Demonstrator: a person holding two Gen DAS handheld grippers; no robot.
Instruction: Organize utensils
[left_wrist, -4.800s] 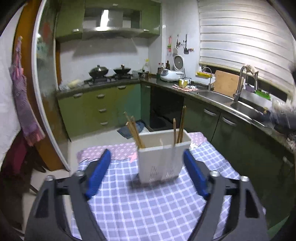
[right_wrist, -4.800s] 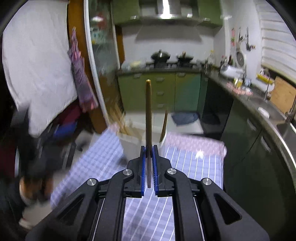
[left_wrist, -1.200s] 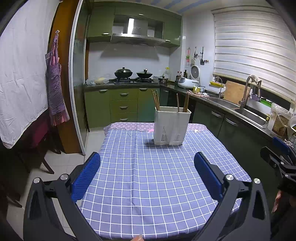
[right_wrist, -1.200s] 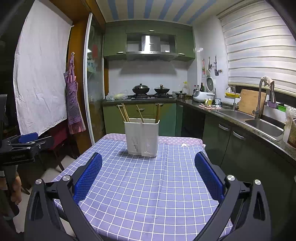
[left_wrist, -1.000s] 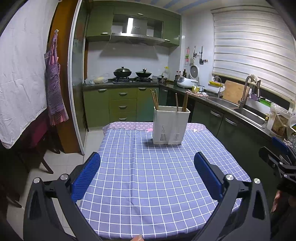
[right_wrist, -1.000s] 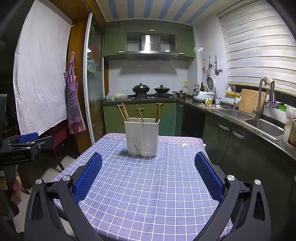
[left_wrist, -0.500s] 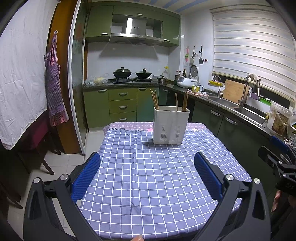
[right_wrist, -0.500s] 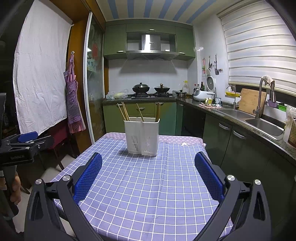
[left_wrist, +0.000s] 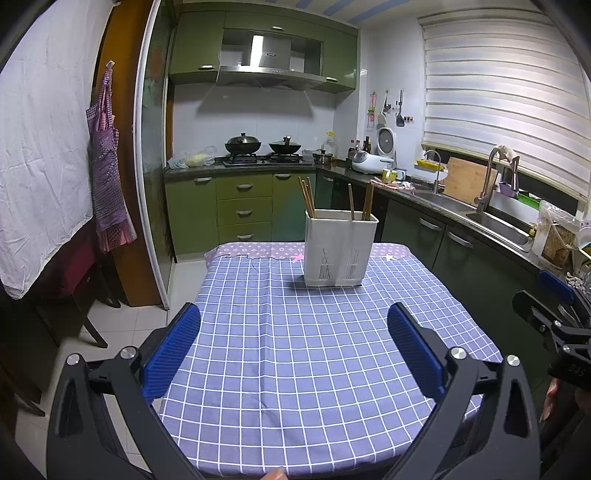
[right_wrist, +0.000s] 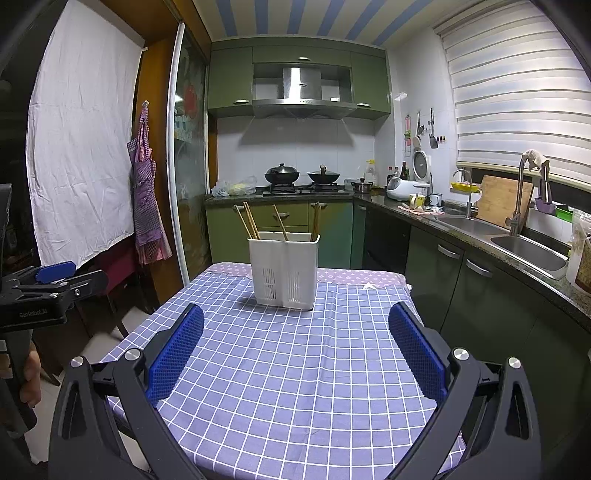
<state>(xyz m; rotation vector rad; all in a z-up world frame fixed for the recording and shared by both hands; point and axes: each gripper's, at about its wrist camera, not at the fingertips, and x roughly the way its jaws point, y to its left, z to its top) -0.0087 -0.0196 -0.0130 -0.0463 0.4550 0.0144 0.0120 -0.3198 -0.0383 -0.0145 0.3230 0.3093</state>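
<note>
- Kitchen: green cabinets across the back, stove with two woks (left_wrist: 261, 146) upper centre, sink counter (right_wrist: 517, 243) running down the right side of both views.
- Desk (left_wrist: 317, 354) fills centre and lower frame under a purple checked cloth; a lilac patterned strip marks its far edge.
- Left wrist view: the cloth's left edge drops to pale floor tile, with a dark chair (left_wrist: 79, 295) near it at mid left; the right edge runs beside dark cabinet fronts.
- White utensil holder (left_wrist: 340, 248) stands upright near the desk's far edge, centre frame, set in from both side edges. Two compartments show at its front.
- Chopsticks (left_wrist: 307, 197) stick up from the holder: a leaning cluster at its left end, others toward the right end.
- Bare checked cloth lies between the holder and both grippers.
- Left gripper (left_wrist: 293, 345), lower frame: jaws spread wide, holding nothing, over the desk's near part.
- Right gripper (right_wrist: 295, 347): likewise spread wide and unloaded; it also appears at the left view's right edge, off the desk's right side.
</note>
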